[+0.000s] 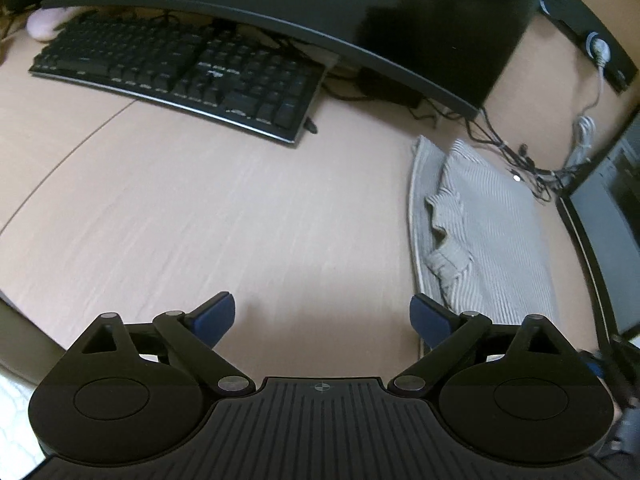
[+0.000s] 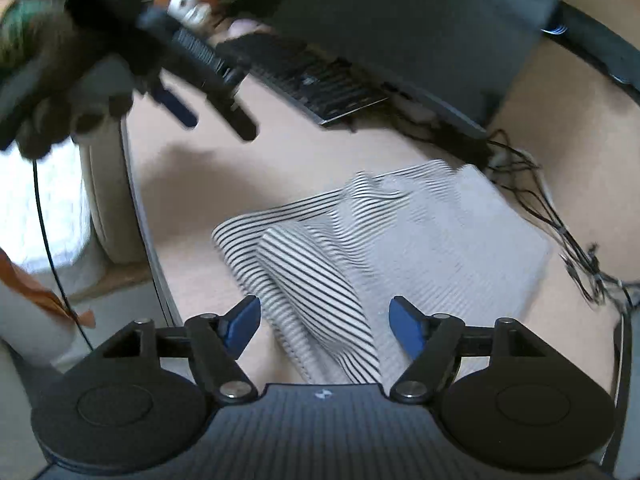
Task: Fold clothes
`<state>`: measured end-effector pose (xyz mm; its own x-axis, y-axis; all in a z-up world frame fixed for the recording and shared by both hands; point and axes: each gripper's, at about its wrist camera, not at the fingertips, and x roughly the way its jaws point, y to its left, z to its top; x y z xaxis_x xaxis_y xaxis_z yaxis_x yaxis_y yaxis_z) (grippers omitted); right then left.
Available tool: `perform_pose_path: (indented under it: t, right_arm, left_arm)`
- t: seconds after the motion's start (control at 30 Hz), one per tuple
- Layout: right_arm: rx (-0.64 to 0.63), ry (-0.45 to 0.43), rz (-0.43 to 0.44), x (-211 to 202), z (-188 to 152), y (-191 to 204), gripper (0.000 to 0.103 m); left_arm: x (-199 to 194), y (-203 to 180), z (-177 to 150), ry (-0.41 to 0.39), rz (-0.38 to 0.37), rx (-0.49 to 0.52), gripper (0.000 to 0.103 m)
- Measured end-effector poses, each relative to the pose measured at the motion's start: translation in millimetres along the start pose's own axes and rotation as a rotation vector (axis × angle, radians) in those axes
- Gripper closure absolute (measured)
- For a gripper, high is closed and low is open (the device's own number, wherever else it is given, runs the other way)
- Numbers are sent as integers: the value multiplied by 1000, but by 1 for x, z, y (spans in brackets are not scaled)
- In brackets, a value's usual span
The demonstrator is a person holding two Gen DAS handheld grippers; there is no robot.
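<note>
A striped black-and-white garment [image 2: 360,248] lies partly folded on the beige desk, with a sleeve running toward the camera between my right gripper's [image 2: 324,328] blue pads, which stand apart from the cloth; that gripper is open. In the left wrist view the same garment [image 1: 480,224] sits at the right, and my left gripper [image 1: 322,316] hangs wide open over bare desk to its left, holding nothing. The left gripper [image 2: 216,116] also shows blurred at the upper left of the right wrist view, held by a gloved hand [image 2: 52,92].
A black keyboard [image 1: 176,68] and a dark monitor [image 1: 320,4] stand at the back of the desk [image 1: 200,200]. A tangle of cables [image 1: 536,164] lies behind the garment. A second dark screen [image 1: 608,232] is at the right edge. The desk edge [image 2: 144,216] runs down the left.
</note>
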<state>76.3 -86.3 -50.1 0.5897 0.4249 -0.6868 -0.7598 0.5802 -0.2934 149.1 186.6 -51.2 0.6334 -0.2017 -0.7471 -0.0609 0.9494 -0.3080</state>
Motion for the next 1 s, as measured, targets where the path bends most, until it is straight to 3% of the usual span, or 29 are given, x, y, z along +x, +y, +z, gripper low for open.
perform_pose_path:
  t: [0.13, 0.2, 0.3, 0.4, 0.57, 0.63, 0.77, 0.9, 0.97, 1.0]
  right_arm:
    - [-89, 8, -38, 18, 0, 13, 31]
    - [-46, 14, -32, 19, 3, 8, 49]
    - [235, 34, 50, 14, 10, -30, 63]
    - [540, 47, 157, 9, 6, -73, 68]
    - [718, 65, 204, 8, -6, -89, 68]
    - [777, 72, 206, 10, -7, -92, 69]
    - [861, 102, 225, 16, -5, -99, 70]
    - [839, 115, 208, 11, 3, -101, 72]
    - [794, 110, 161, -1, 7, -100, 71]
    - [778, 95, 131, -10, 7, -102, 70]
  left_arm:
    - [-8, -9, -6, -42, -40, 122, 3]
    - [-14, -14, -9, -68, -73, 213, 2]
    - [-19, -30, -18, -95, -132, 425, 1]
    - [-19, -55, -28, -142, -156, 674, 0]
    - [1, -109, -56, -203, -234, 1100, 0]
    - [12, -122, -64, -219, -268, 1203, 0]
    - [37, -138, -74, -239, -350, 1300, 0]
    - [45, -148, -89, -305, -435, 1414, 1]
    - [50, -153, -96, -306, -475, 1446, 15]
    - [53, -155, -98, -294, -495, 1452, 28]
